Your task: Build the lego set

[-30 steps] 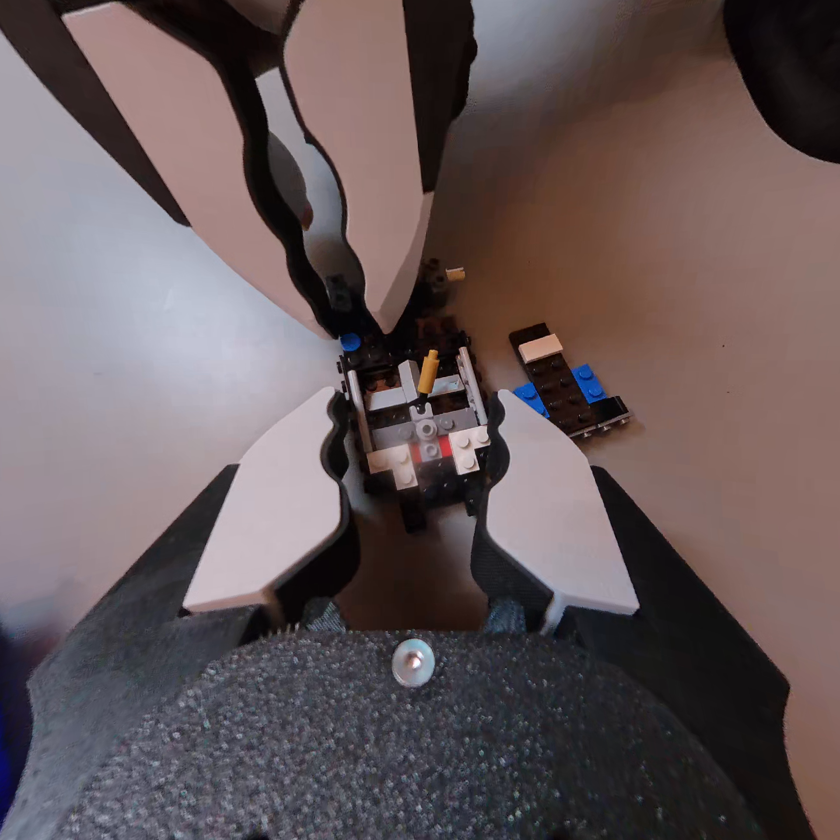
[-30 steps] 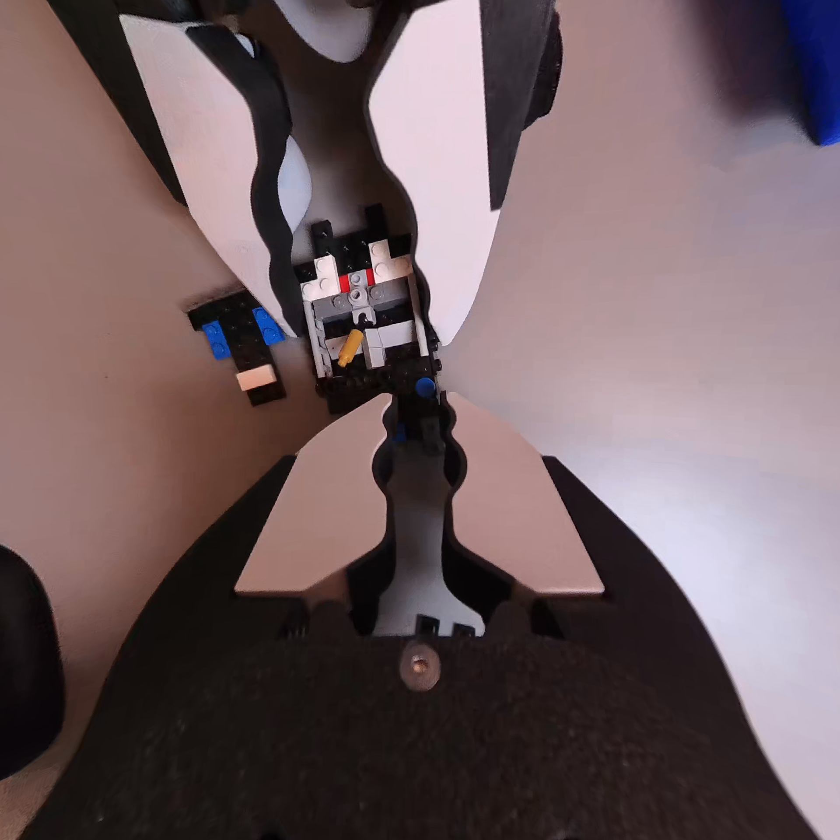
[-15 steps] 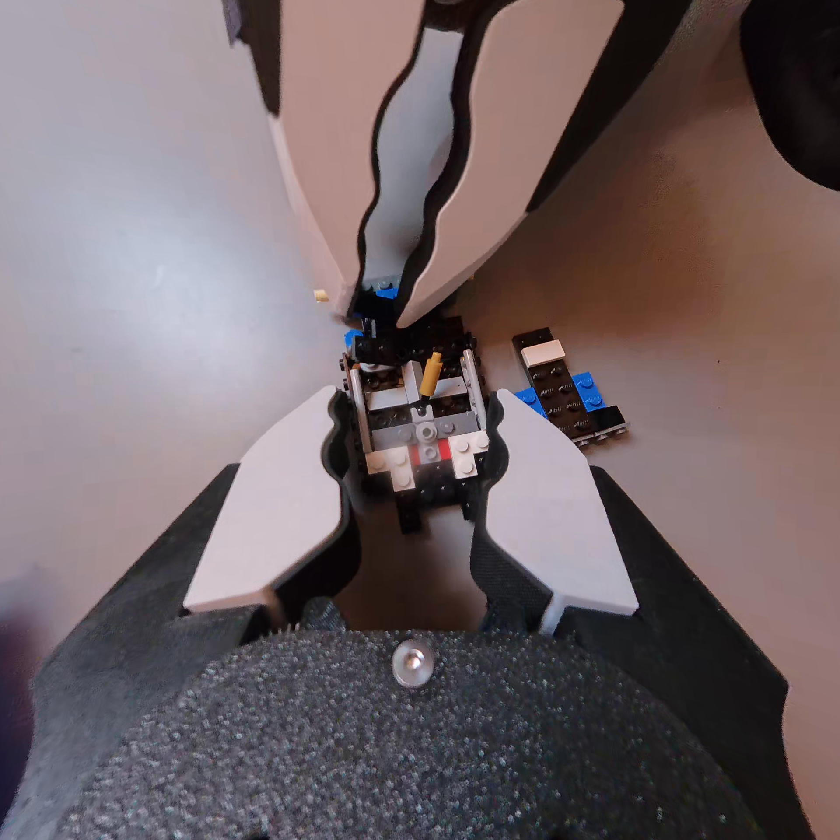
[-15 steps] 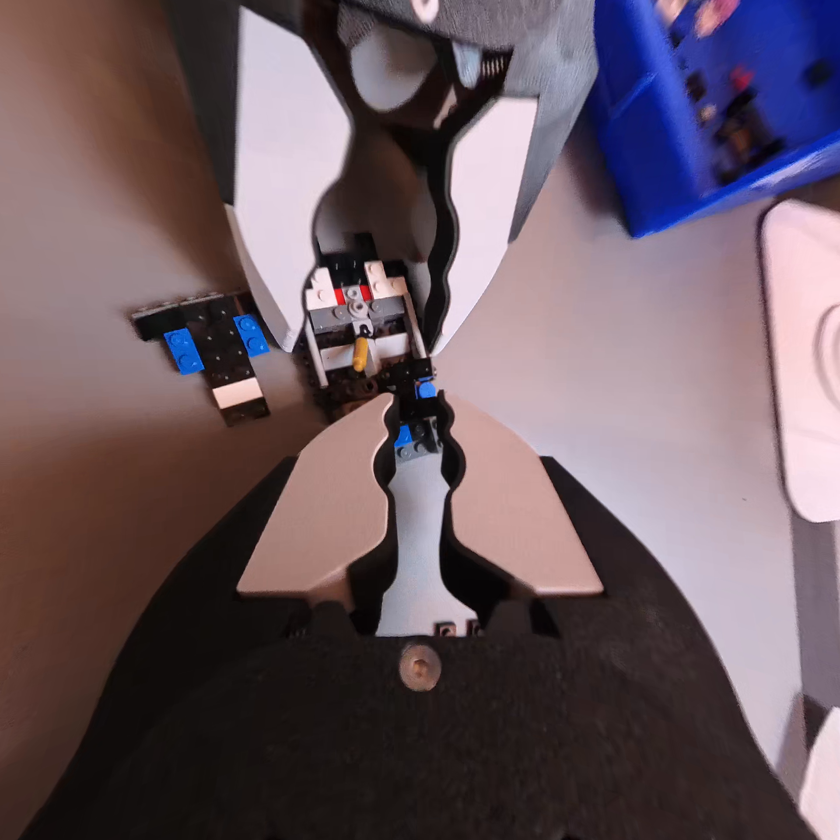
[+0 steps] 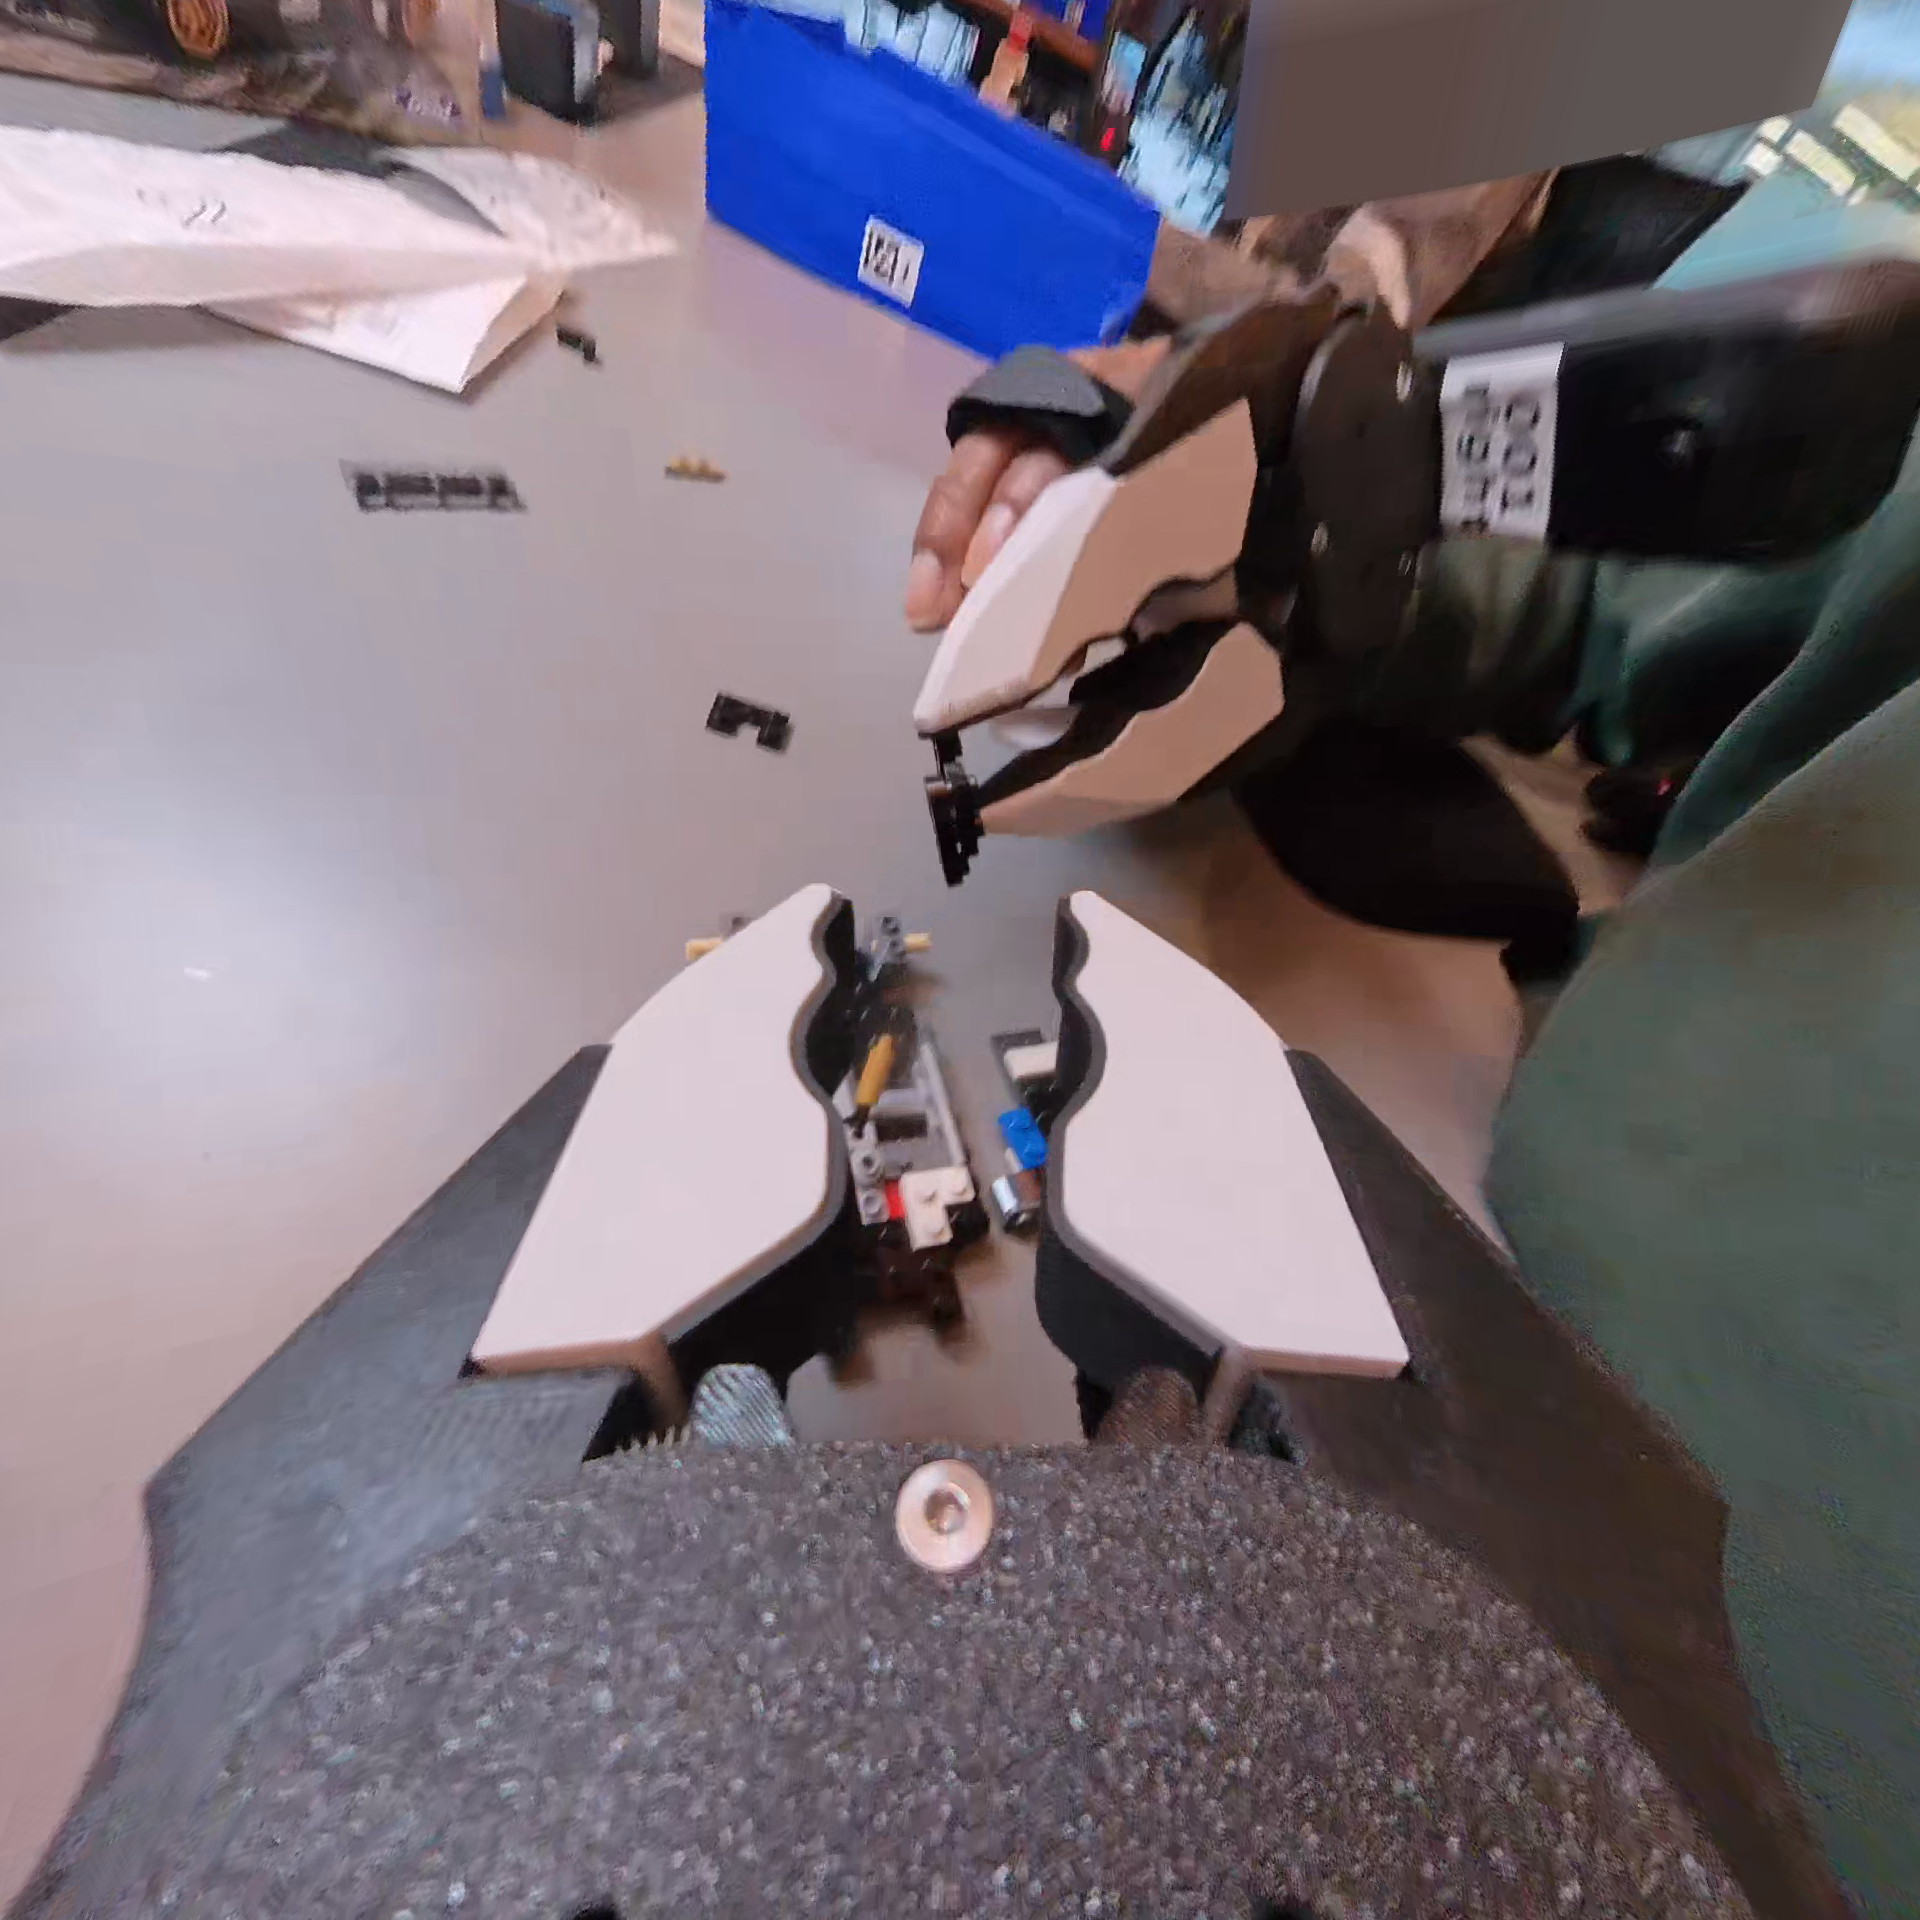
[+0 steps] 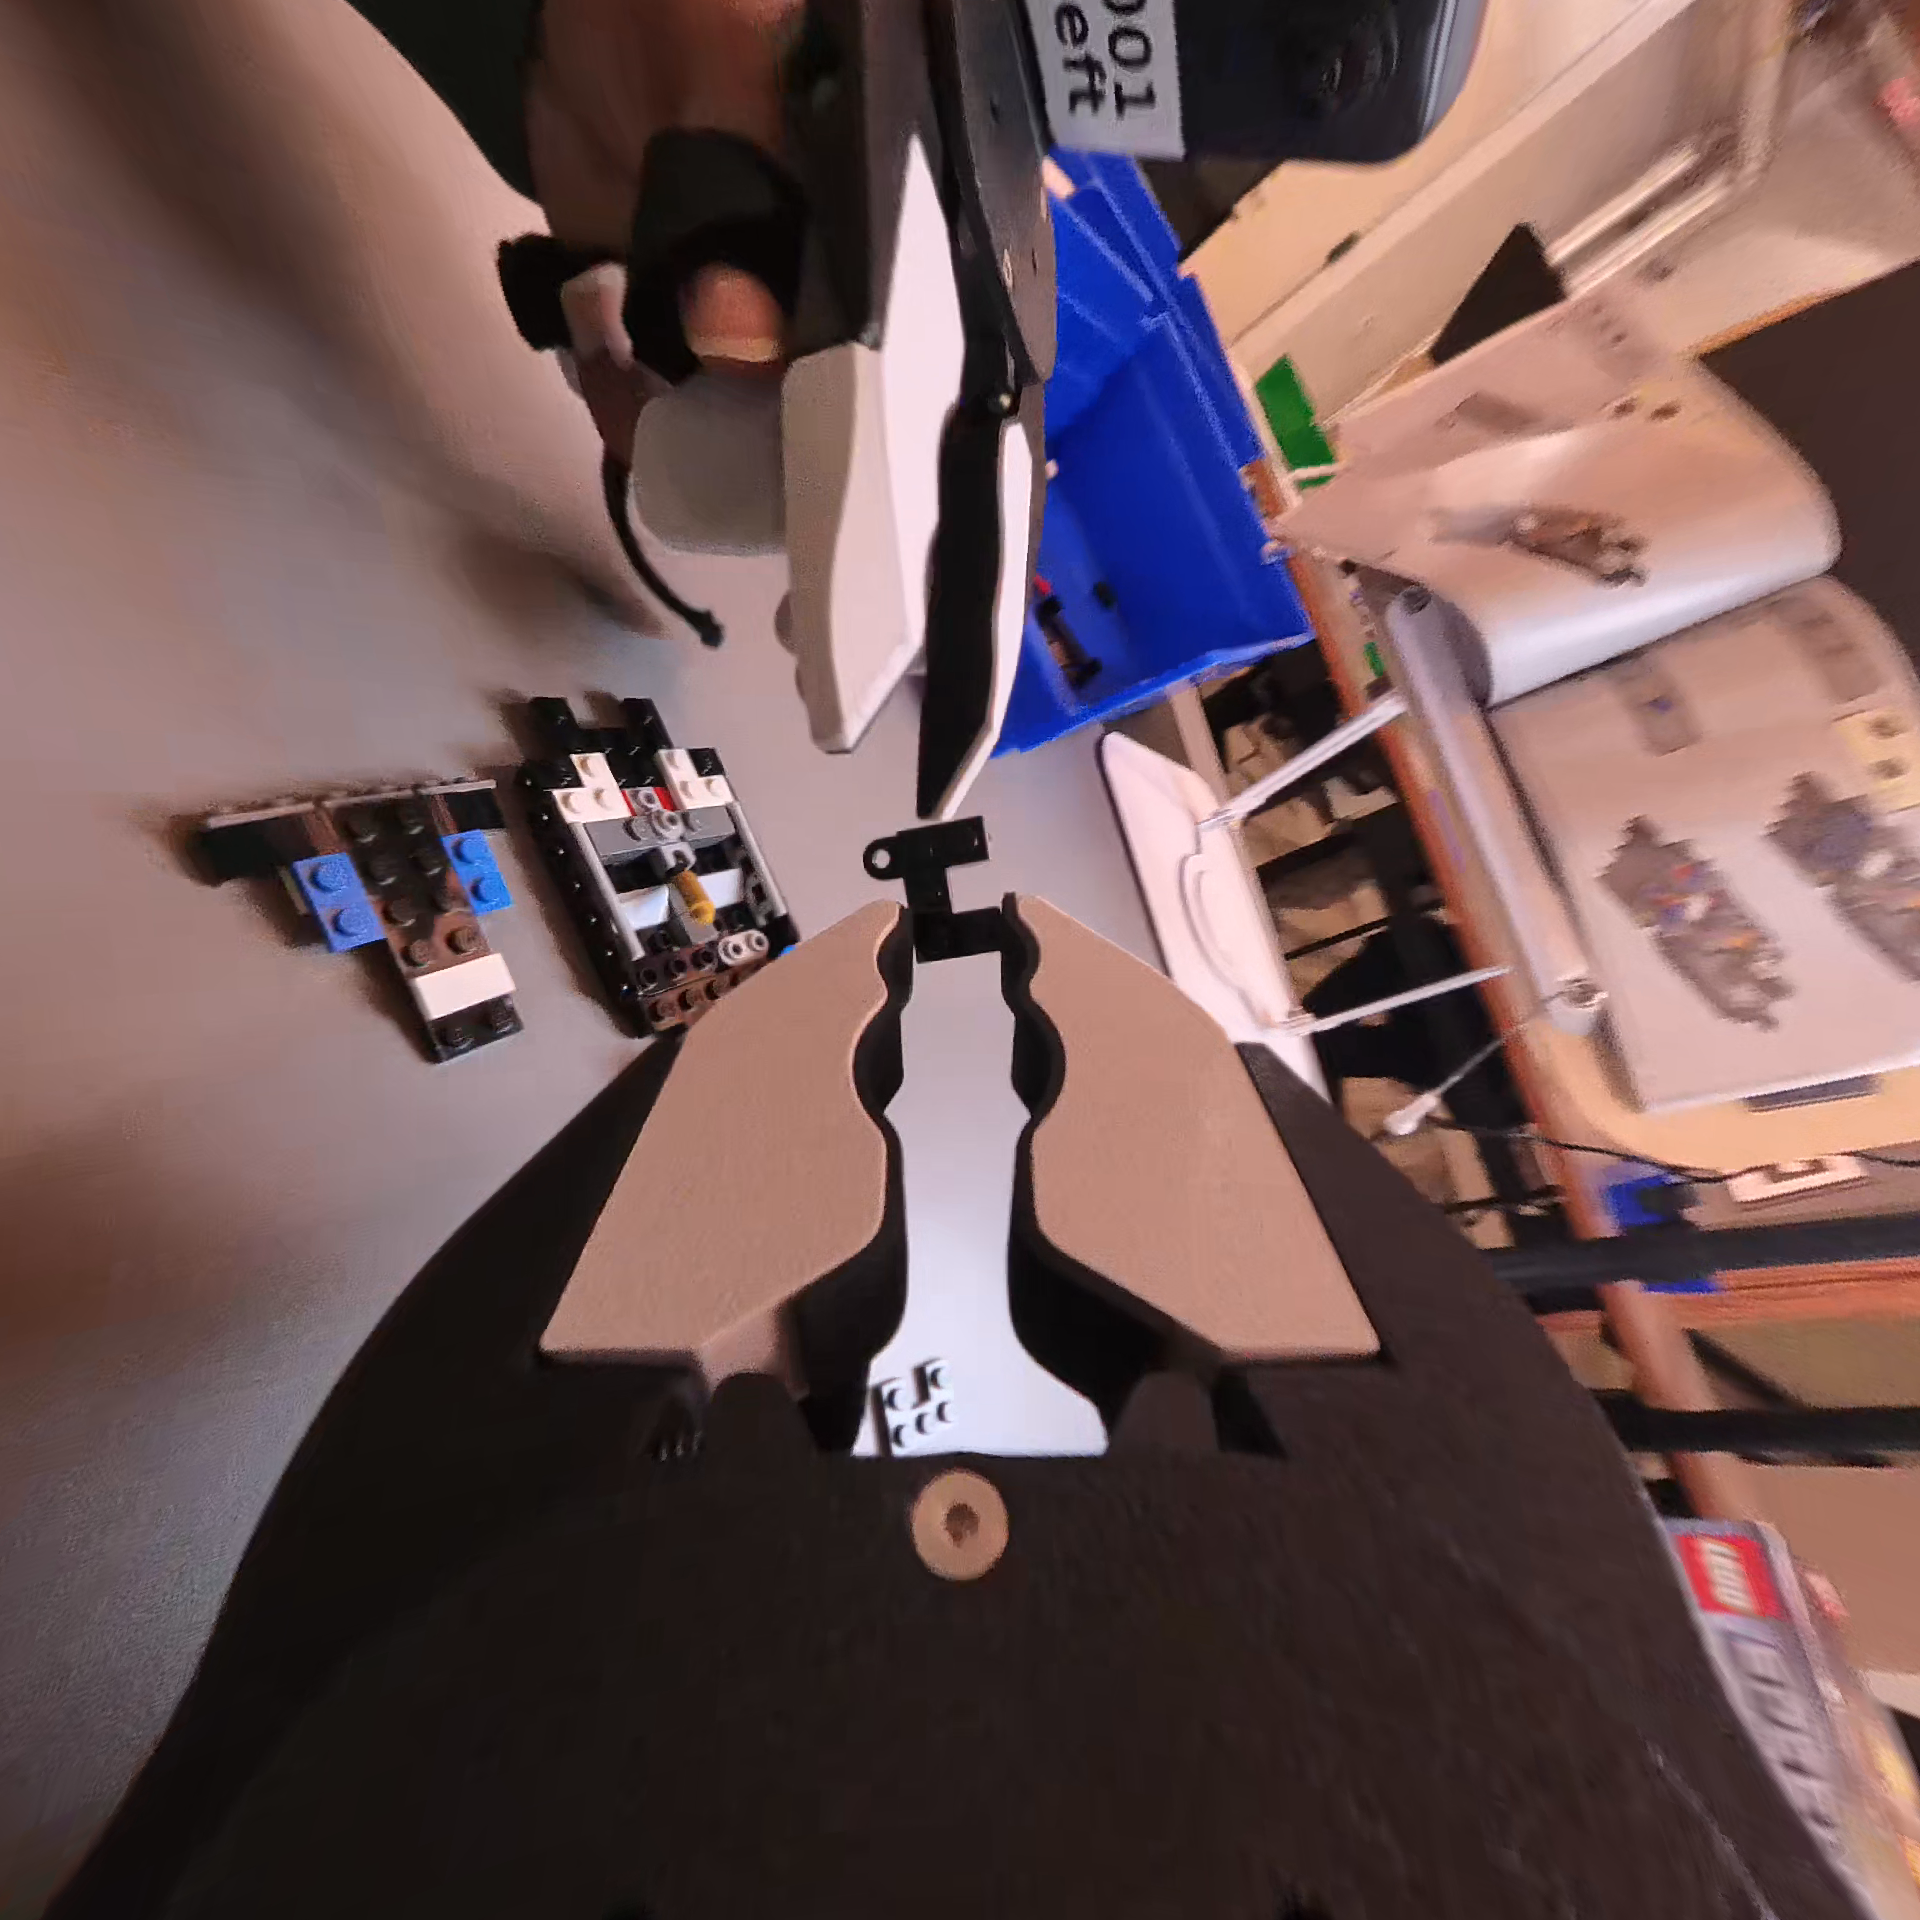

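A small brick model [image 5: 906,1132], black and grey with white plates and a yellow pin, lies on the grey table. My left gripper [image 5: 945,925] is open and empty above it, and the model shows in the gap between its fingers. My right gripper [image 6: 951,920] is shut on a small black bracket piece [image 6: 935,888] and holds it in the air. That piece also shows in the left wrist view [image 5: 954,821]. In the right wrist view the model [image 6: 655,862] lies left of my fingers, apart from both grippers. The left gripper [image 6: 883,769] hangs above it.
A black plate assembly with blue bricks and a white tile [image 6: 384,883] lies beside the model. Loose black pieces [image 5: 748,722] and a tan piece [image 5: 694,470] are scattered farther out. A blue bin [image 5: 914,197], papers [image 5: 260,229] and an open booklet [image 6: 1714,831] stand at the table's edges. My two grippers' fingertips are within a few centimetres of each other.
My left gripper has let go of the model and lifted off it. My right gripper has pulled up and away with the black bracket piece in its jaws.
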`<action>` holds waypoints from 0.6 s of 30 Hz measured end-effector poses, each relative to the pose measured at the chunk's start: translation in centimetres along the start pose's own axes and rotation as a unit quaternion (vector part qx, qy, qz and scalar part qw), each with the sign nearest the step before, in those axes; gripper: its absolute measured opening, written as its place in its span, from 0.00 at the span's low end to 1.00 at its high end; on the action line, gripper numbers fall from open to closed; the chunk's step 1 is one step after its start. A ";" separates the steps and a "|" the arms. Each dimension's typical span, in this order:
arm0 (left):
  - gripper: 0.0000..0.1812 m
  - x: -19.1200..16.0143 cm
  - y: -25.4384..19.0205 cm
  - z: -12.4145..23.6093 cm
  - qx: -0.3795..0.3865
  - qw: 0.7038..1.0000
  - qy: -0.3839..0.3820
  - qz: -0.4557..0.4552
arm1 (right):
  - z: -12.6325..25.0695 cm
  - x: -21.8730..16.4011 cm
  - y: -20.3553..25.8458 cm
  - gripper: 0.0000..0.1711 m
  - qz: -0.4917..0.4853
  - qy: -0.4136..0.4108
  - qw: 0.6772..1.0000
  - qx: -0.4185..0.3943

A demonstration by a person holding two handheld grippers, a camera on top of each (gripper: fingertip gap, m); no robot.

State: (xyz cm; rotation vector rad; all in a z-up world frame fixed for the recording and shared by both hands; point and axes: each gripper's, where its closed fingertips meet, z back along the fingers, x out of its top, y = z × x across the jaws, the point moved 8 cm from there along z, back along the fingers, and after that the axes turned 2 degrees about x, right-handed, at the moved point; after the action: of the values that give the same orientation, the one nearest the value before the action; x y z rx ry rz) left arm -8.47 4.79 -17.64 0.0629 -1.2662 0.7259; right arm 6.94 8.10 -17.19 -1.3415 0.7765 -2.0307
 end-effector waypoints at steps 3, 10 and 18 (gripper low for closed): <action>0.18 0.2 -0.9 -0.6 -0.021 1.000 -0.012 -0.001 | 0.4 0.8 0.4 0.09 0.026 -0.009 0.999 -0.033; 0.04 0.8 -2.4 -0.9 0.021 0.996 -0.015 -0.082 | 0.9 1.5 0.0 0.09 -0.095 -0.042 0.995 -0.006; 0.03 0.4 -3.1 -1.1 0.052 0.983 0.038 -0.171 | 1.6 0.8 -0.6 0.09 -0.330 -0.105 0.925 0.158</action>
State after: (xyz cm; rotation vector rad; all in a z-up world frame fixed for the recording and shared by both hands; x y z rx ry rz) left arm -5.86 2.98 -16.61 0.3268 -1.1080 0.4908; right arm 8.05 7.64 -15.77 -1.7336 -0.1380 -2.3066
